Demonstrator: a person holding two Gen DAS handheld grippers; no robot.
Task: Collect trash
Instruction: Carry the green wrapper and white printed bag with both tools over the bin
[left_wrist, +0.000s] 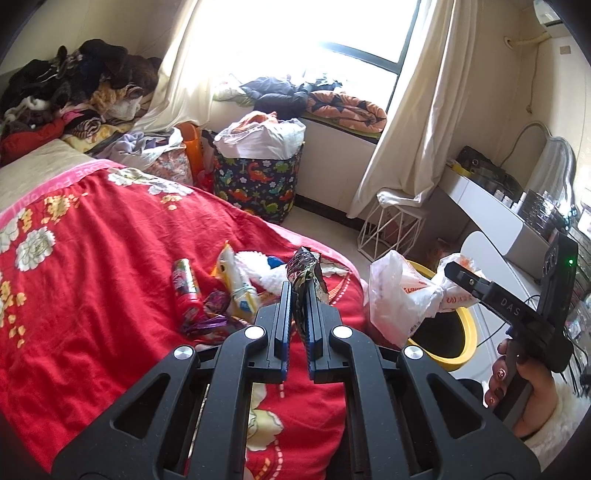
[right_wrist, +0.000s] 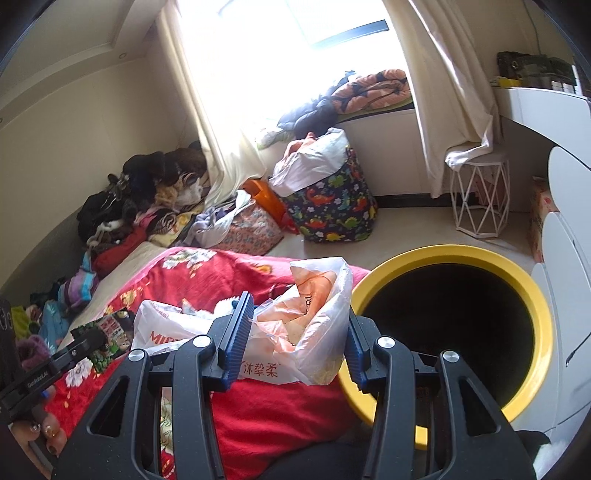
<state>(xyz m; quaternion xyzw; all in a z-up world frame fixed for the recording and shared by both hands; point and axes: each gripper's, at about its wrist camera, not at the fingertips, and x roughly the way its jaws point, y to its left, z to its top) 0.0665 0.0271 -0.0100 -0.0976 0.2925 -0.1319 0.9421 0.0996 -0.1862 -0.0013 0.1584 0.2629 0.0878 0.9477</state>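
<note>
My left gripper (left_wrist: 300, 291) is shut on a dark crumpled snack wrapper (left_wrist: 304, 269) and holds it above the red flowered bedspread (left_wrist: 92, 277). On the bedspread just beyond lie a red tube-shaped pack (left_wrist: 186, 291), a purple wrapper (left_wrist: 214, 312) and a yellow-white packet (left_wrist: 234, 278). My right gripper (right_wrist: 295, 332) is shut on a white-and-orange plastic bag (right_wrist: 314, 314) beside the bed's edge. Right of it stands a yellow-rimmed bin (right_wrist: 461, 254) with a dark inside. The left gripper (right_wrist: 83, 345) with the wrapper (right_wrist: 110, 330) shows at the left of the right wrist view.
A dinosaur-print fabric basket (left_wrist: 258, 184) stuffed with bags stands by the window. A white wire stool (left_wrist: 391, 229) and a white desk (left_wrist: 491, 206) are on the right. Clothes are piled (left_wrist: 74, 85) at the bed's far end. A hand (left_wrist: 517, 384) holds the right gripper.
</note>
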